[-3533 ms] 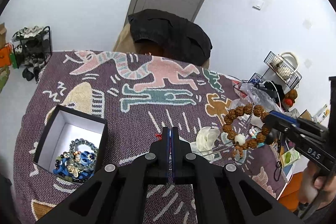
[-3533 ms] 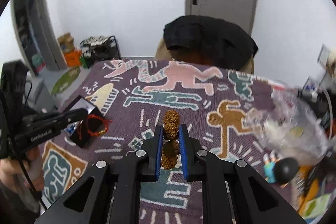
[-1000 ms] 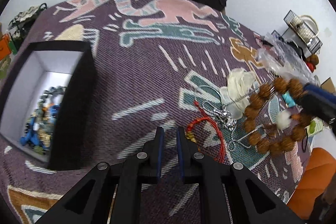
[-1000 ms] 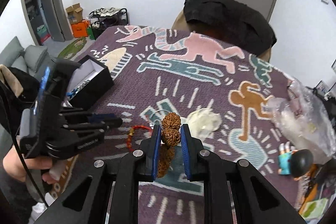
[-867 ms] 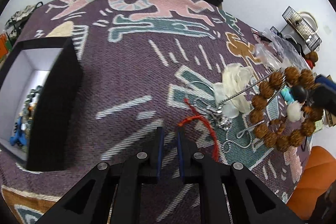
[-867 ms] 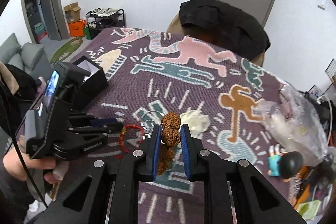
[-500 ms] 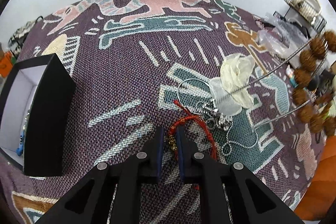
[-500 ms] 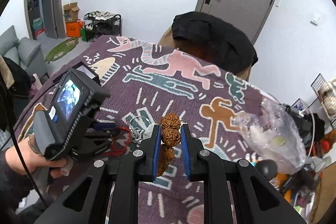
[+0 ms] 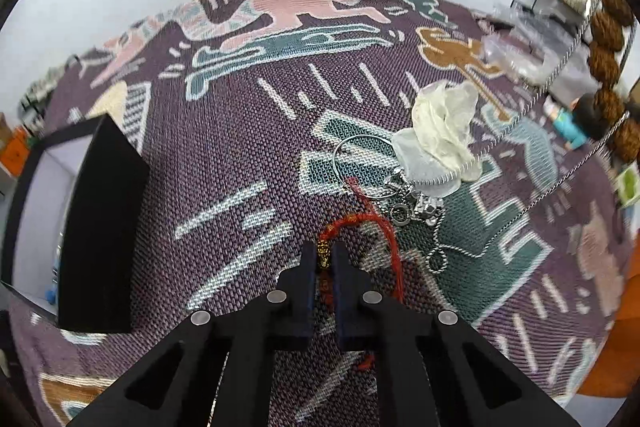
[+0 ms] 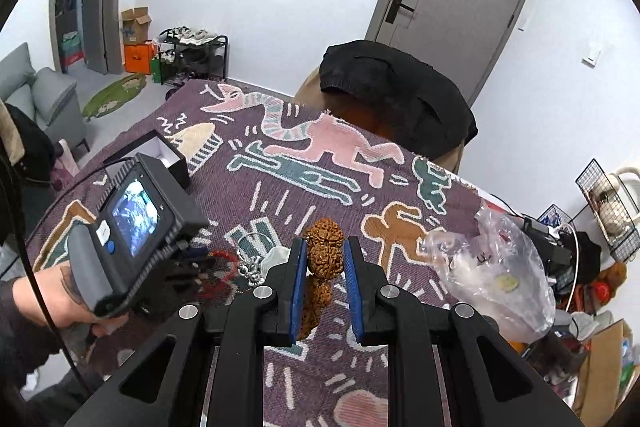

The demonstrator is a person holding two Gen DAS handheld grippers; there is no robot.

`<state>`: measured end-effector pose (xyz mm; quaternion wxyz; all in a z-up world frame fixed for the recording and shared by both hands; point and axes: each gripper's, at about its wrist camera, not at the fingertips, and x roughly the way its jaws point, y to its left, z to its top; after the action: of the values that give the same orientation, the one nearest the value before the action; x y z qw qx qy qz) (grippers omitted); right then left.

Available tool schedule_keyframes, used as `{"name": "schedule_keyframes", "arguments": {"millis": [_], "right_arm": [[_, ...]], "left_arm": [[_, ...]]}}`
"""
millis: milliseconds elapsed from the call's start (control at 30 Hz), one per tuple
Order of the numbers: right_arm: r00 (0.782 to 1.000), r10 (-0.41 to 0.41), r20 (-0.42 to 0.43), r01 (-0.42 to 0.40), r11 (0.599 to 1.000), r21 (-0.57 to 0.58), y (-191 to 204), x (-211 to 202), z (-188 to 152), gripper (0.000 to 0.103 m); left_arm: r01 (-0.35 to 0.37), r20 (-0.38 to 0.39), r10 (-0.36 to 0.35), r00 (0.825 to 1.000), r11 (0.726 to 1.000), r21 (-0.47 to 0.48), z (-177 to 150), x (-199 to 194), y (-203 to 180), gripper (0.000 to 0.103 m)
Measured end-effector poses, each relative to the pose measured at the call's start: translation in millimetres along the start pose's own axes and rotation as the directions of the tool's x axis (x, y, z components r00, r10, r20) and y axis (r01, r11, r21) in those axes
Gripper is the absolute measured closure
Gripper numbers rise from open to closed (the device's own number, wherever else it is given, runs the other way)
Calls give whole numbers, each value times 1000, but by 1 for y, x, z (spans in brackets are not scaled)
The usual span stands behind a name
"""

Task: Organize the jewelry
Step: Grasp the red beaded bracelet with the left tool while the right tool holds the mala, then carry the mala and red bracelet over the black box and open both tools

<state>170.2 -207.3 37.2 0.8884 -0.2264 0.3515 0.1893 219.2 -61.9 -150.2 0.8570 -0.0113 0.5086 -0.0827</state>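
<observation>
One black box [image 9: 100, 227] – open, white-lined; contents barely visible.

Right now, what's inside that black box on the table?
The black box shows a white lining and a small blue bit near the bottom; its dark wall hides everything else.

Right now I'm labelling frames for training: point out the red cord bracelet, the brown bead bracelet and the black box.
red cord bracelet [image 9: 352, 221], left wrist view, its top arc.
brown bead bracelet [image 10: 323, 259], right wrist view, the clamped bead.
black box [image 9: 102, 227], left wrist view, its near outer wall.
</observation>
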Motion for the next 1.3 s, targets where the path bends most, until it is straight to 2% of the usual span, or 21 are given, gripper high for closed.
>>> {"name": "schedule_keyframes", "arguments": {"millis": [200,367,567,867,1167,1300], "right_arm": [[999,-33,26,34,998,-49,5,-16,13,84],[997,-43,70,48,995,-82,16,-35,29,84],[994,-18,106,28,995,-97,32,-47,43,84],[992,52,118,-39,994,-105,68,-36,58,84],[983,145,110,-138,988,-66,104,-3,70,84],[977,184,104,-180,983,-47,121,14,75,84]], "left_arm": [[37,106,-35,994,999,-21,7,-36,9,96],[45,217,-39,975,999,-21,19,-88,14,96],[39,292,-29,956,999,-29,24,-131,30,96],[19,317,13,948,995,-100,24,-151,74,96],[-10,303,67,951,983,-185,15,-144,122,96],[10,304,65,951,971,-238,15,-137,145,96]]}}
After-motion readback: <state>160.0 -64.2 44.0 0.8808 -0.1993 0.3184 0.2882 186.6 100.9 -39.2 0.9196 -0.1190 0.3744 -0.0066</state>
